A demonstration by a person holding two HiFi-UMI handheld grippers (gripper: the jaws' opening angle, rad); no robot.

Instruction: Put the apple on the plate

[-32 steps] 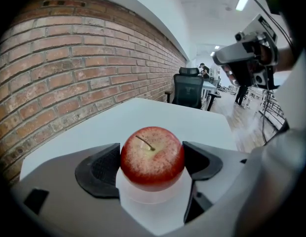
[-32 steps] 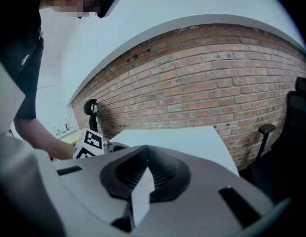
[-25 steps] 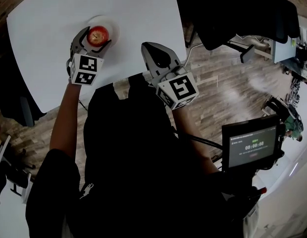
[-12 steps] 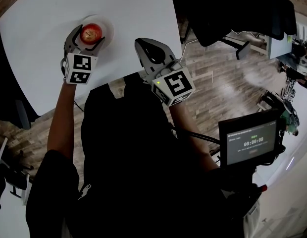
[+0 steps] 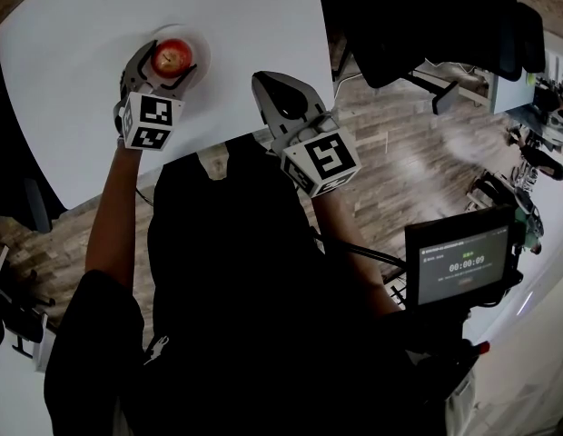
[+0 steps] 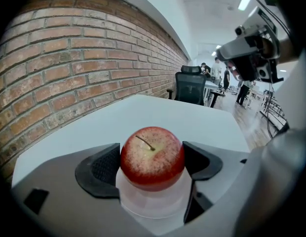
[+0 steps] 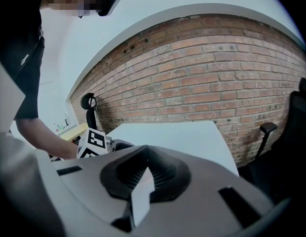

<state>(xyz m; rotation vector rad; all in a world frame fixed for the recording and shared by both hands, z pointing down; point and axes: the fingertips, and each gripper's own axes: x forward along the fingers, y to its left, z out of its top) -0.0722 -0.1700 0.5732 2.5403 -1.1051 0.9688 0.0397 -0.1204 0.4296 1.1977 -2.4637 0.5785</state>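
A red apple (image 5: 171,56) (image 6: 152,157) sits stem-up on a small white plate (image 5: 200,53) (image 6: 153,205) near the front of the white table (image 5: 245,16). My left gripper (image 5: 169,62) (image 6: 152,163) reaches over the plate with a jaw on each side of the apple. Both dark pads (image 6: 104,168) lie against the apple's sides, so the jaws are closed on it. My right gripper (image 5: 274,84) (image 7: 142,174) hovers at the table's front right edge, apart from the plate. Its jaws are together with nothing between them.
The table's front edge runs just under both grippers, with wood floor beyond (image 5: 400,153). Black office chairs (image 5: 418,16) (image 6: 190,87) stand past the table's right side. A brick wall (image 6: 69,68) borders the far side. A small screen (image 5: 463,266) hangs at my right.
Only the head view has shifted a little. The left gripper stays round the apple on the plate, and the right gripper keeps its place.
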